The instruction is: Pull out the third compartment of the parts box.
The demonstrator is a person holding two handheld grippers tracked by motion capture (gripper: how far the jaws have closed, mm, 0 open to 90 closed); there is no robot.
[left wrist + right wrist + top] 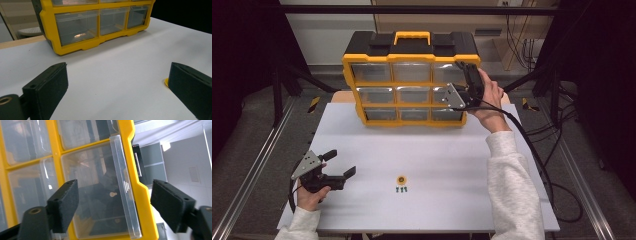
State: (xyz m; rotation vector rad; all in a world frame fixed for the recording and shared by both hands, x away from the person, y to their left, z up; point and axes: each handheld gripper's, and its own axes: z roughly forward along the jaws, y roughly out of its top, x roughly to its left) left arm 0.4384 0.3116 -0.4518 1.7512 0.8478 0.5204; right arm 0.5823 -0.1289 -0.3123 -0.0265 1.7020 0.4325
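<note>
High view overhead facing forward, gripper views low, close, sharing the organiser [411, 82].

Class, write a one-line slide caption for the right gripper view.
Right gripper, jaws open, lines up on a clear drawer at the edge of the yellow organiser.

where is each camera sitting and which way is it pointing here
High view: above the person's side, looking forward and down on the white table; both forearms, left gripper and right gripper show.
Left gripper view: low over the table, facing the yellow drawer organizer; its own open fingers show.
Right gripper view: rolled sideways, close at a clear drawer; its own parted fingers show.
Shared: all three show the organizer; the small yellow part shows in the high and left gripper views.
</note>
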